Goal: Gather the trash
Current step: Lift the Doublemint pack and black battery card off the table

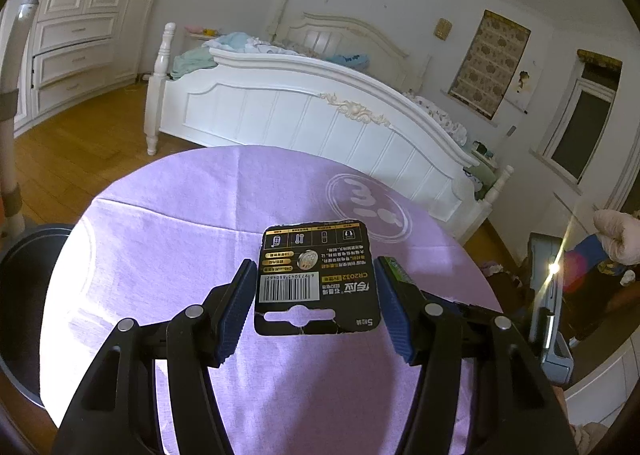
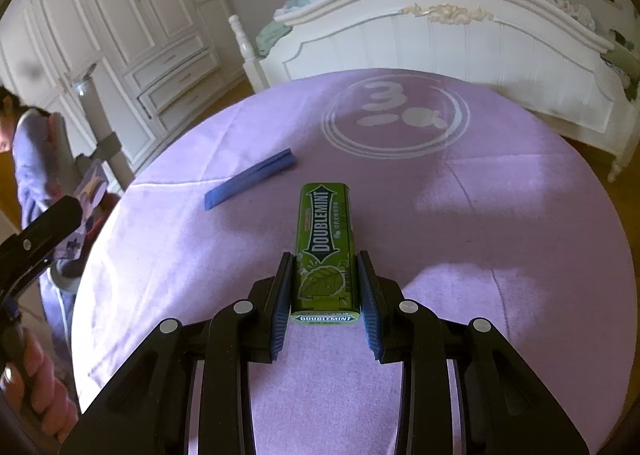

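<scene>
The left tool (image 1: pixel 316 297) points toward twelve o'clock, its blue-padded fingers (image 1: pixel 240 307) spread wide with clear gaps inside them. The right tool (image 2: pixel 324 291) also points toward twelve o'clock, fingers (image 2: pixel 282 303) drawn closer together.

1. The right gripper (image 2: pixel 324 295) has its black arms and blue ribbed pads (image 2: pixel 280 315) set on either side of a green Doublemint gum box (image 2: pixel 325 239).
2. The pads sit at the box's near end, against or just beside its sides; its far end reaches out past the fingertips.
3. The box lies flat on a round table under a lilac cloth (image 2: pixel 500 223).
4. Ahead and left of the fingers lies a flat blue folded strip (image 2: pixel 250 180), well apart from the box.
5. Straight ahead, beyond the box, a white circular logo (image 2: pixel 394 115) is printed on the cloth.
</scene>
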